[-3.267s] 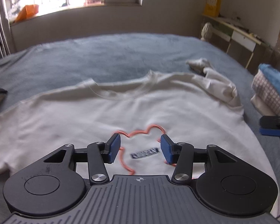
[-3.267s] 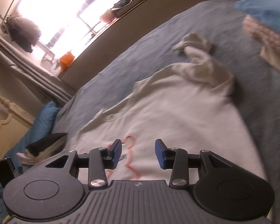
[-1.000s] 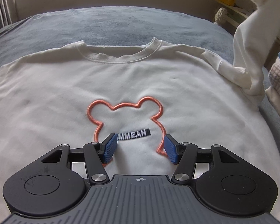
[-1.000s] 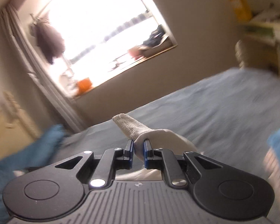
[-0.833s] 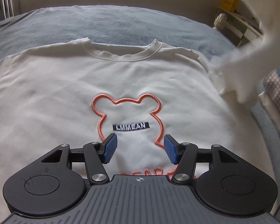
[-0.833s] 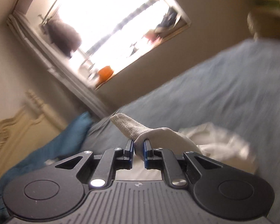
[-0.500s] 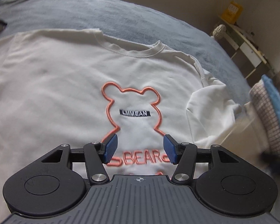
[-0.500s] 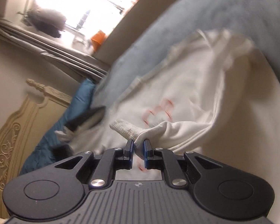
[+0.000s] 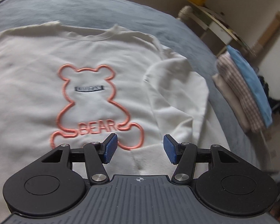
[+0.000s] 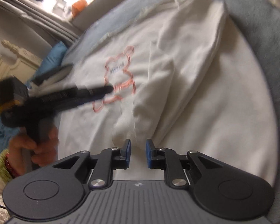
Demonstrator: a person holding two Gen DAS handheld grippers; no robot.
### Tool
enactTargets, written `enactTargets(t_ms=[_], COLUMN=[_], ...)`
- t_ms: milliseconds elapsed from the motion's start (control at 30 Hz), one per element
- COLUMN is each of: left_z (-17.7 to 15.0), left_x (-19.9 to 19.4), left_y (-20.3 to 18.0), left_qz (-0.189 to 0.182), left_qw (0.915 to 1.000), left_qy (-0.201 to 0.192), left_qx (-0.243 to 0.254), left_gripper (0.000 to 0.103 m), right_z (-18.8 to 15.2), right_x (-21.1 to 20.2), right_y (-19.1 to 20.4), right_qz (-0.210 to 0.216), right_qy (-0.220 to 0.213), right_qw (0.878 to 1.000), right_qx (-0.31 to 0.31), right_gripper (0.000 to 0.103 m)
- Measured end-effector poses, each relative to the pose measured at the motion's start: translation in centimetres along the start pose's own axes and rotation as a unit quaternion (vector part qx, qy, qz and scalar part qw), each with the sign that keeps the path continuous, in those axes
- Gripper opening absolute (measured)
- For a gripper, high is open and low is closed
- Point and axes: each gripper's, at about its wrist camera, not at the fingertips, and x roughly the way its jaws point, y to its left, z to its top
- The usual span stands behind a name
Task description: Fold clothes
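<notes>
Sweatshirt point(image 9: 37, 71) sleeve point(image 10: 155, 85) folded in, apparently released

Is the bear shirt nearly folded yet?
Only just begun. Done: one sleeve lies folded across the sweatshirt. In hand: nothing; the right claw has just been opening, cuff free between its pads, and the left claw is open. Left: the other sleeve and the body.

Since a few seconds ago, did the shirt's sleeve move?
Yes. The sleeve now lies folded over the sweatshirt beside the bear outline, no longer bunched past the shoulder.
</notes>
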Motion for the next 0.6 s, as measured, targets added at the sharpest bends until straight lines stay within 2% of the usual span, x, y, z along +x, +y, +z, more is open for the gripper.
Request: enactTargets(t_ms=[133,300,400,600], left_z=[-0.6,-2.3,-2.9,-2.6], left_x=[0.3,1.0,1.3,1.5], left_y=[-0.8,-1.7,-1.6,-1.4], left_qz=[0.002,0.026,0.028,0.012], left_qw=[0.9994,0.9947,0.9946,0.9970], left_qy=[0.006,0.033,0.036,0.019], left_qx=[0.033,0.093,0.093,0.074], left_gripper=[0.054,0.054,0.054,0.051], right_z=[1.7,3.1,3.1,1.9], right_x=[0.0,2.4,3.3,3.2], right_y=[-1.0,-1.5,-0.4,0.5], right_qz=[-0.008,-0.005,-0.001,-0.015], right_qy=[-0.037,-0.046,-0.043,-0.037], right_qw=[0.999,0.996,0.997,0.999], right_qx=[0.034,0.079,0.063,0.037], right_gripper=[0.031,0.031,0.033,0.033])
